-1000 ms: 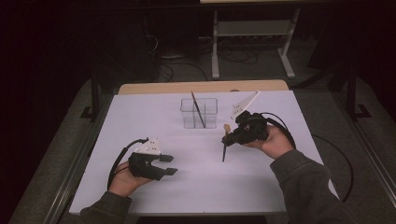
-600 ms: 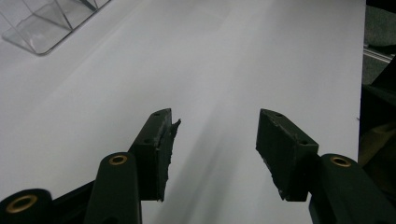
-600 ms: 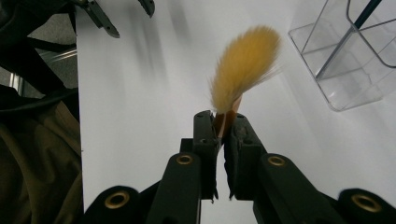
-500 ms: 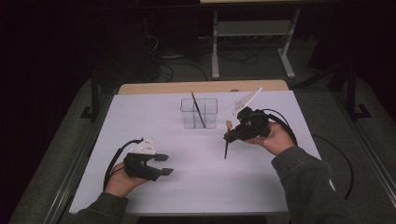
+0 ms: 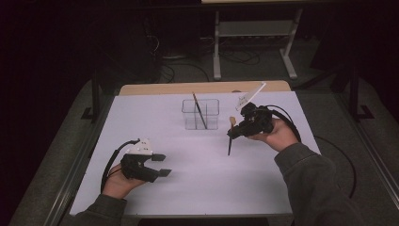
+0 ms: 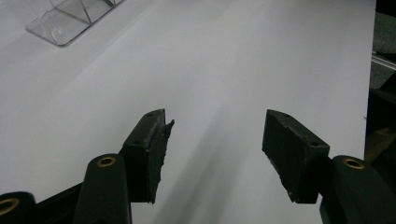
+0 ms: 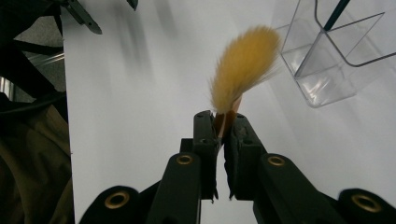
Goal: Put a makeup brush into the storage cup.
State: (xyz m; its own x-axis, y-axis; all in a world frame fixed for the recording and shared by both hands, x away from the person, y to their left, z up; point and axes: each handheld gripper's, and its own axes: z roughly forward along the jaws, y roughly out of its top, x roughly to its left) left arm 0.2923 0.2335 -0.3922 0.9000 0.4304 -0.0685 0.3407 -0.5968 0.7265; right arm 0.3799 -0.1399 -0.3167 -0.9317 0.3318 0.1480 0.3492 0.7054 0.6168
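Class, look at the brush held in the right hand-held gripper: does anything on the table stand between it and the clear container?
Nothing visible does. The right hand-held gripper holds the brush beside the clear container. Bare white table lies between them. A dark brush already leans inside the container.

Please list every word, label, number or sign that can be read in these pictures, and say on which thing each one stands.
No text can be read in these pictures.
White tag on top of the right gripper: it carries small dark marks in the high view, too small and blurred to read.
Clear plastic holder, yellow-bristled brush, white table sheet and left gripper: no lettering shows on them.
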